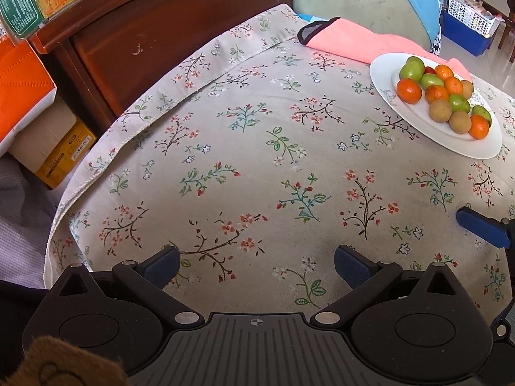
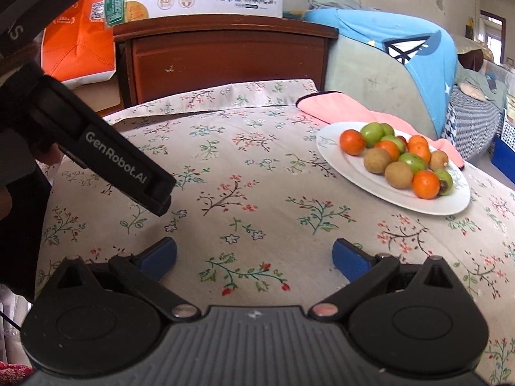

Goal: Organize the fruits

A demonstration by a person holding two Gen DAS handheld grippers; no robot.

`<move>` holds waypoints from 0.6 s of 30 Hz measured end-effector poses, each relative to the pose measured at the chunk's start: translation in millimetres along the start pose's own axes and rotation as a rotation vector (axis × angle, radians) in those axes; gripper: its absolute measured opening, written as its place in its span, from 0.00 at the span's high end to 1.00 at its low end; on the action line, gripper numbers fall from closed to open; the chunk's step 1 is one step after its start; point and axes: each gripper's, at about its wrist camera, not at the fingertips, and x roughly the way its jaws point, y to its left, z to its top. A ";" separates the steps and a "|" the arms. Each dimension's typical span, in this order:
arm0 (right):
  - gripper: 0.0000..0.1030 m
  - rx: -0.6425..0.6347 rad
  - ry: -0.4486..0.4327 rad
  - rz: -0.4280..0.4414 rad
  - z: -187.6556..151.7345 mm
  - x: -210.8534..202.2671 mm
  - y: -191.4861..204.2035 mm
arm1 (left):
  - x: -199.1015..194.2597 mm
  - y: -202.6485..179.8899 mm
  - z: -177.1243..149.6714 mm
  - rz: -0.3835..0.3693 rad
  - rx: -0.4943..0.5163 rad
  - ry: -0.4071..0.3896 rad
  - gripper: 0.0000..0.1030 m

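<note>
A white oval plate (image 1: 418,119) (image 2: 363,183) sits at the far right of a floral tablecloth. It holds several mixed fruits: orange tangerines (image 1: 408,90) (image 2: 352,142), green jujubes (image 1: 411,67) (image 2: 372,133) and brown longans (image 1: 440,111) (image 2: 377,160). My left gripper (image 1: 257,265) is open and empty, low over the cloth, well short of the plate. My right gripper (image 2: 254,255) is open and empty, also over bare cloth, with the plate ahead to the right. A blue fingertip (image 1: 482,226) of the right gripper shows in the left wrist view.
A pink cloth (image 1: 363,43) (image 2: 347,109) lies behind the plate. The left gripper's black body (image 2: 106,157) reaches in from the left. A wooden cabinet (image 2: 225,54), cartons (image 1: 22,80) and a cushioned sofa (image 2: 386,74) stand beyond the table's far edge.
</note>
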 end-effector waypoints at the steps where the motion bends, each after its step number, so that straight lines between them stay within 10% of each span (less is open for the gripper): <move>1: 0.01 -0.004 0.000 0.006 1.4 2.3 0.1 | 0.1 0.2 0.1 0.000 -0.002 -0.001 0.00; 18: 0.01 -0.008 0.001 0.018 4.2 7.1 2.0 | 11.7 8.6 9.3 0.019 -0.053 0.012 0.00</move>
